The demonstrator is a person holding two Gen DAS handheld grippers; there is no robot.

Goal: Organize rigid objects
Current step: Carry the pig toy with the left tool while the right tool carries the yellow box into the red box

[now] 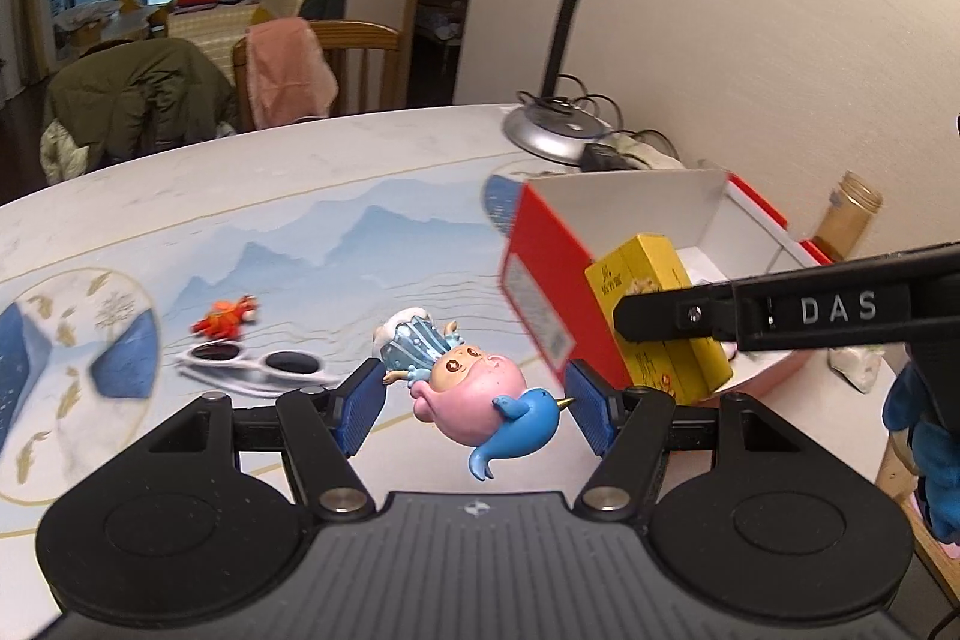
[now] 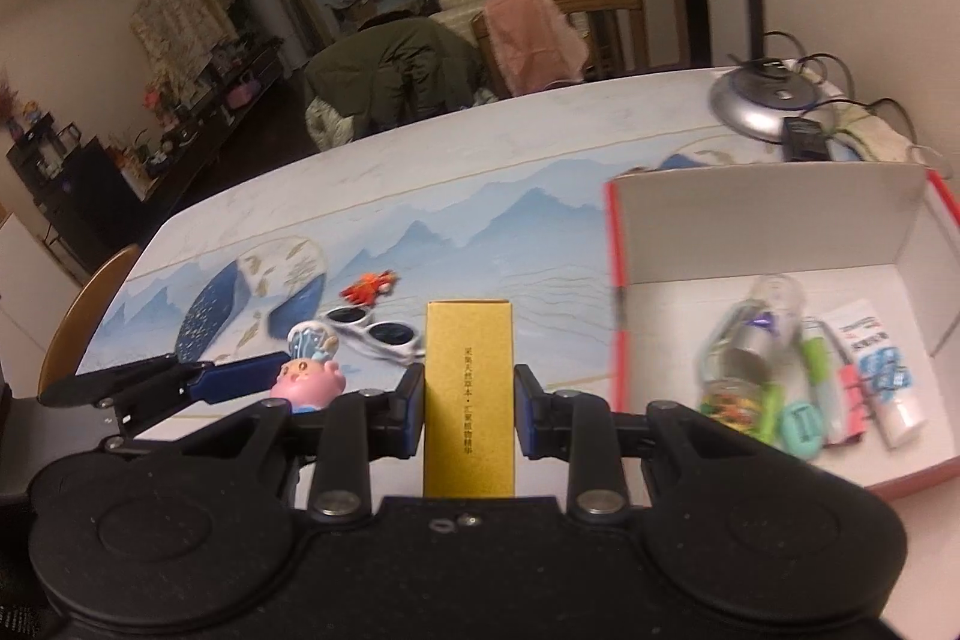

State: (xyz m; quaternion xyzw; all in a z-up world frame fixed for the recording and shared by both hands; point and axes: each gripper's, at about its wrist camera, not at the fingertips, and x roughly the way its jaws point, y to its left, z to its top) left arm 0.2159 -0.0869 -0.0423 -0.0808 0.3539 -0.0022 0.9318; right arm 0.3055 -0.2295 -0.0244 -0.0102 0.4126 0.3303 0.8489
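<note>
Above table (image 2: 480,172), right gripper (image 2: 470,412) clamps yellow box (image 2: 470,400).

Two wrist views, angled down, shared table (image 1: 252,196) (close)

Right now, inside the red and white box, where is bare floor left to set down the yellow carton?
The box floor is bare along its left wall and back wall, left of the clear bottle. The near right part is crowded: bottle, jar of clips, tube. On the table, the strip between sunglasses and box is also free.
</note>
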